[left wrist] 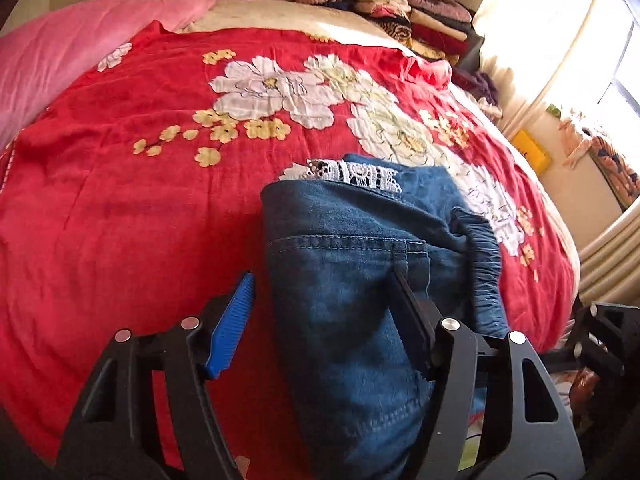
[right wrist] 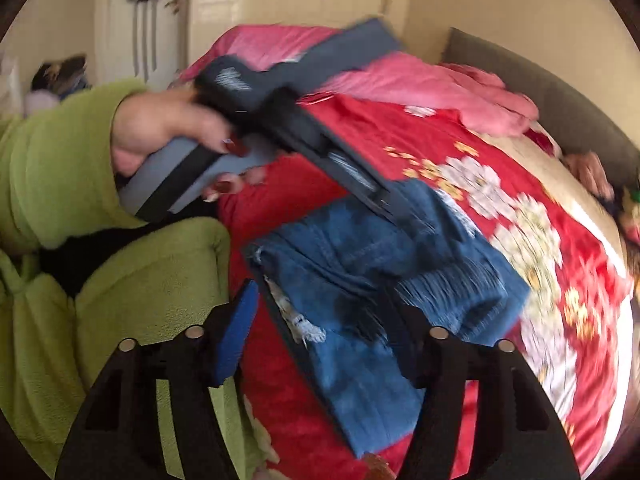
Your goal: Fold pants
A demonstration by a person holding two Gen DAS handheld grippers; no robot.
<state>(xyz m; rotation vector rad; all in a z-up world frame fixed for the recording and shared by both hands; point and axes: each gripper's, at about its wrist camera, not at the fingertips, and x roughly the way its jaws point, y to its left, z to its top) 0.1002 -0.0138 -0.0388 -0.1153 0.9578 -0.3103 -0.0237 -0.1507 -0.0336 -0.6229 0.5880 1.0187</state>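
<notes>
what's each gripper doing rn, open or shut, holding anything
Left gripper: open, jaws straddling the folded jeans, not clamped.
Right gripper: open, holding nothing.

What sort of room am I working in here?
Most likely a bedroom. The jeans lie on a bed with a red floral bedspread and a pink blanket at its far end; folded clothes are stacked beyond, and a curtained window is at the right.

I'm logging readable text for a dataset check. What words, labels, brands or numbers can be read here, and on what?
None can be read.
The jeans show white lace trim and stitching, no legible tag.
The left gripper has pale markings, too blurred to read.
</notes>
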